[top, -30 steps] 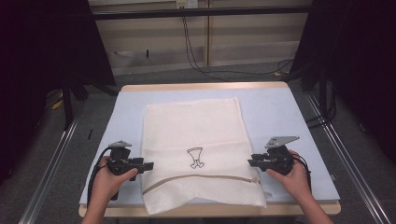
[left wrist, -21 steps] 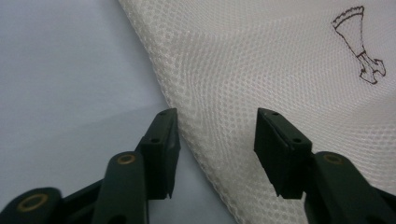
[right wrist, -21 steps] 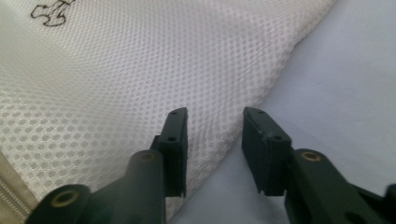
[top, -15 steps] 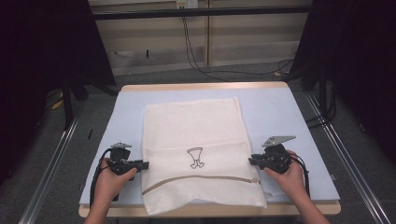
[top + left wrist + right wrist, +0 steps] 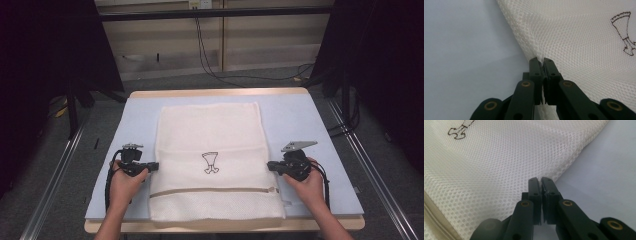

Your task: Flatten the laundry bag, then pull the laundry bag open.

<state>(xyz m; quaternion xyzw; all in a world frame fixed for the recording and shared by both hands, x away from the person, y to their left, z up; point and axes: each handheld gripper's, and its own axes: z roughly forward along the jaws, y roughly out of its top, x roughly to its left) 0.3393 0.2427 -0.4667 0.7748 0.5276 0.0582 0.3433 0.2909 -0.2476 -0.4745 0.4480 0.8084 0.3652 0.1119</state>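
A white mesh bag (image 5: 210, 145) with a small dark emblem (image 5: 210, 162) and a zipper (image 5: 210, 191) near its front lies flat on the pale blue table (image 5: 290, 115). My left gripper (image 5: 154, 165) pinches the bag's left edge; in the left gripper view the mesh (image 5: 574, 37) is caught between the closed jaws of that gripper (image 5: 541, 61). My right gripper (image 5: 270, 165) pinches the right edge; in the right gripper view the mesh (image 5: 511, 160) is clamped in the gripper (image 5: 540, 180). Both jaws have just been closing on the fabric.
The table's wooden front edge (image 5: 225, 226) runs close below the bag. Metal rails (image 5: 55, 180) flank the table on both sides. Cables (image 5: 210, 55) hang by the back wall. Bare blue surface lies left and right of the bag.
Both grippers have closed onto the bag's side edges. The hands stayed nearly in place, and the bag has not shifted.
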